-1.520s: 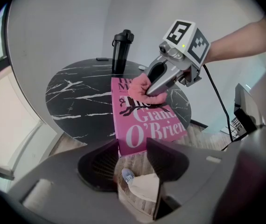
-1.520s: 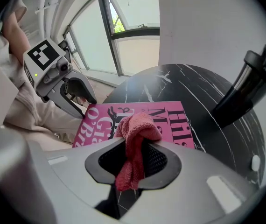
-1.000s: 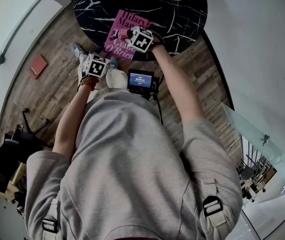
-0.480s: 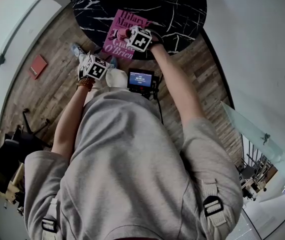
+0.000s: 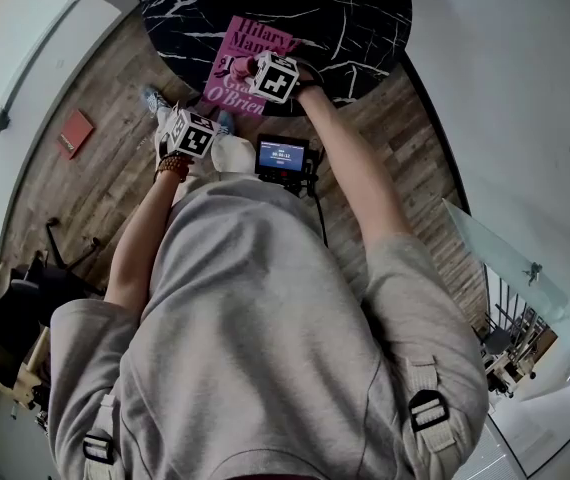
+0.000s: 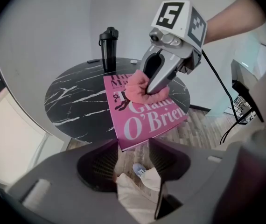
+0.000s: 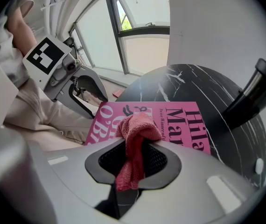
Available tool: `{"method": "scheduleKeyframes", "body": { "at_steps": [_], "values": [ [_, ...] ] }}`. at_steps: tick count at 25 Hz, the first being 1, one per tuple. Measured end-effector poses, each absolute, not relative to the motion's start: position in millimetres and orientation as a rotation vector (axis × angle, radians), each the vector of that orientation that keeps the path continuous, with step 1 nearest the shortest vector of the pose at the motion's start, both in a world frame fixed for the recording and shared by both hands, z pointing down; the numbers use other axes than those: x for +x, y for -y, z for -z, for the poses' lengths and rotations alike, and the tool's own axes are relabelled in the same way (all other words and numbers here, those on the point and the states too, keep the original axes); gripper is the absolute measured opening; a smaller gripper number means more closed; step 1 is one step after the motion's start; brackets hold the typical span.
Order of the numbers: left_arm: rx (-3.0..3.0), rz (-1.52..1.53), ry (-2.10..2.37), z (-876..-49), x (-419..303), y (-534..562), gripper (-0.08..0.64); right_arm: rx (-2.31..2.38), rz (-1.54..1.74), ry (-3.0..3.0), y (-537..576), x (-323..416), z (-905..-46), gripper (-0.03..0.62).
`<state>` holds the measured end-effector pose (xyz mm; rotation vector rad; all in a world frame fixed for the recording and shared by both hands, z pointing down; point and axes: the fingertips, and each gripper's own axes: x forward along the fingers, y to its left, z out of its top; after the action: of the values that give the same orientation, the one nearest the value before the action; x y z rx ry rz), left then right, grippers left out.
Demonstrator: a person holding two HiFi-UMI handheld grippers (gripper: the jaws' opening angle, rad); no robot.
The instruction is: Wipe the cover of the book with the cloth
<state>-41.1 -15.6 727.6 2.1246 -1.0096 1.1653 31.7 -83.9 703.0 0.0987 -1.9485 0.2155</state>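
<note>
A round black table top veined with white (image 5: 365, 18) stands on a floor of brown wooden planks (image 5: 100, 183), close to a plain white wall (image 5: 510, 88). Daylight enters through a tall dark-framed window (image 7: 142, 43). A clear glass panel (image 5: 497, 258) stands at right, and a flat red rectangular object (image 5: 76, 131) lies on the planks.

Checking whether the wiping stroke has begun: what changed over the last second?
Hardly anything. The left hand-held gripper has just been closing its jaws slightly, with nothing between them, short of the table. The right hand-held gripper is unmoved, shut on the pink cloth that rests on the book; book and table lie as before.
</note>
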Motion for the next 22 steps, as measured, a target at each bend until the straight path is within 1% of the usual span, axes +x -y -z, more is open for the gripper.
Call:
{"method": "scheduleKeyframes", "body": {
  "at_steps": [22],
  "values": [
    [2.115,-1.151,1.011,-729,-41,15,0.209,-0.051,-0.235,1.952,35,20,-703,0.095]
  ]
}}
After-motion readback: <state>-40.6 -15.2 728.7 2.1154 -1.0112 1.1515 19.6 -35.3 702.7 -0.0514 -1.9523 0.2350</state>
